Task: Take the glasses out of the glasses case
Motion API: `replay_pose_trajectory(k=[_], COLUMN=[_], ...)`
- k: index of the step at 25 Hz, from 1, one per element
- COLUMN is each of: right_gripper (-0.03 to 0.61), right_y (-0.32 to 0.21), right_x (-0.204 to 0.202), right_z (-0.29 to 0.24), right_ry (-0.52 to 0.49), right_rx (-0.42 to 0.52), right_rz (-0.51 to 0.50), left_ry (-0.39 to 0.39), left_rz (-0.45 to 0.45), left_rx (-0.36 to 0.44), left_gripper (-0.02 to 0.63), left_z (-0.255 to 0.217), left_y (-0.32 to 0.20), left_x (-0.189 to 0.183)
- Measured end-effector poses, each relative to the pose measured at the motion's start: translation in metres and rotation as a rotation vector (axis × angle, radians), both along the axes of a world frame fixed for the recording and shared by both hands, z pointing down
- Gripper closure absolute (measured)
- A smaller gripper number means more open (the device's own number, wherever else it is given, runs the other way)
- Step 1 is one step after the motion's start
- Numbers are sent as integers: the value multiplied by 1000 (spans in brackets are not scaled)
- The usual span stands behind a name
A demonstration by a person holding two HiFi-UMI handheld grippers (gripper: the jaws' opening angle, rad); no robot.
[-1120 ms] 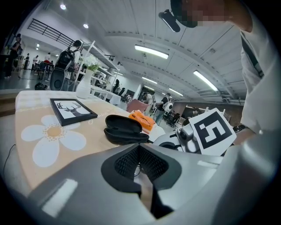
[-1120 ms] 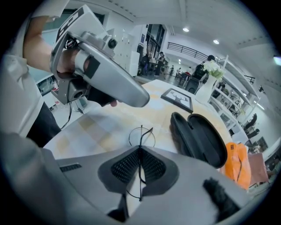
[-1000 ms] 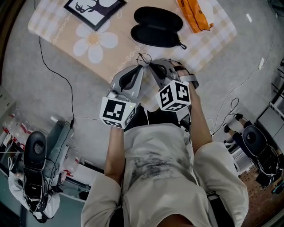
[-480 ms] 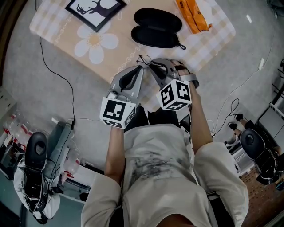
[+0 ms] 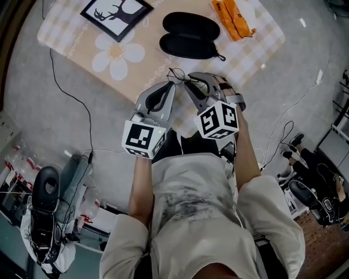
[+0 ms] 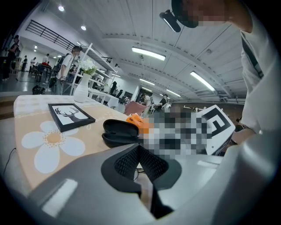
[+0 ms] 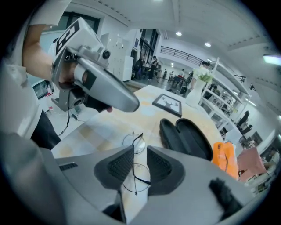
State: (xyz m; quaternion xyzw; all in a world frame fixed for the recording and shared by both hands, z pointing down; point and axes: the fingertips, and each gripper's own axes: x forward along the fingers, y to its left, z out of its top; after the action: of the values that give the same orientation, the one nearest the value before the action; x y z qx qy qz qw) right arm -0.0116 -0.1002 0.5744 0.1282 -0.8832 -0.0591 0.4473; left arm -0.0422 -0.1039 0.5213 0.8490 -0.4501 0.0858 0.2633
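Note:
The thin wire-rimmed glasses lie on the tablecloth near the table's front edge, outside the case. The black glasses case lies wide open behind them and looks empty. My right gripper is open by a narrow gap right over the glasses, with one lens showing between its pads. My left gripper is shut, its pads touching, with its tip just short of the glasses. In the right gripper view the left gripper hovers apart from the frame. The case sits beyond the left jaws.
A framed deer picture lies at the table's far left and an orange packet at the far right. The flower-print cloth covers the table. Cables run over the floor to the left.
The right gripper's marker cube has drifted slightly to the right. The glasses, the case and the left gripper have stayed where they were.

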Motion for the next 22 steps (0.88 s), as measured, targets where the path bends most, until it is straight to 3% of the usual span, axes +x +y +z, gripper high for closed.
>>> replay_pose_trajectory(k=[7,22], right_gripper=[558,561], right_y=[-13,-4], right_x=[9,41], right_z=[-59,-149], right_ry=[-147,-499], right_rx=[80,9], right_rz=[117,403], left_ry=[-3,1], left_rz=[18,87], left_rx=[50,237], left_gripper=[604,606], left_z=[-21,-106], left_y=[-1,-3], left_x=[0,-13])
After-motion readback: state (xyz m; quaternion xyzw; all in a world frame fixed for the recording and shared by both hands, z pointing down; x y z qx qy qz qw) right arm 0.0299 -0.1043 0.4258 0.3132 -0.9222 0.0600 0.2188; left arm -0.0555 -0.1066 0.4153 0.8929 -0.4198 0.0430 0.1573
